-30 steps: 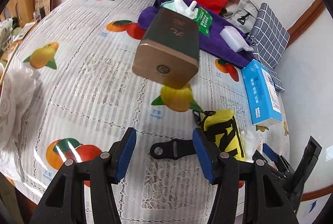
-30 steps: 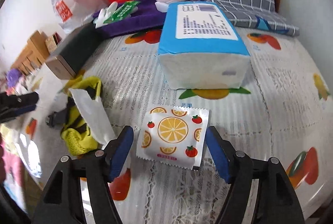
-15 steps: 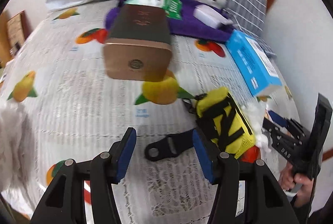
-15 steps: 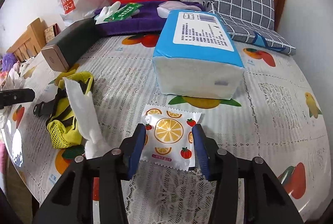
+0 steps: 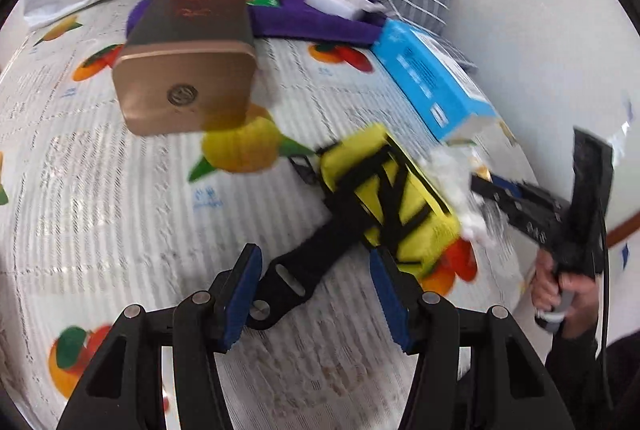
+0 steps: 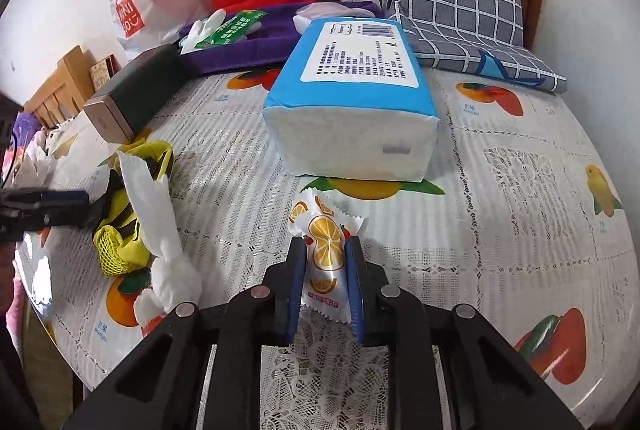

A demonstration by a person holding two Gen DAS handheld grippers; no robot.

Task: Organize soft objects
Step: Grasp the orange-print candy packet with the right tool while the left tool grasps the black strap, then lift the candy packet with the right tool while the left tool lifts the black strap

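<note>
My right tongs (image 6: 325,262) have matt black plastic arms with blue rubbery pads (image 6: 298,270), pinching a glossy, crinkled plastic sachet (image 6: 325,250). The tabletop (image 6: 500,170) wears a shiny clear film over lace-patterned cloth. The tissue pack (image 6: 352,98) is smooth plastic wrap; the yellow pouch (image 5: 392,190) is woven cloth and mesh.
</note>
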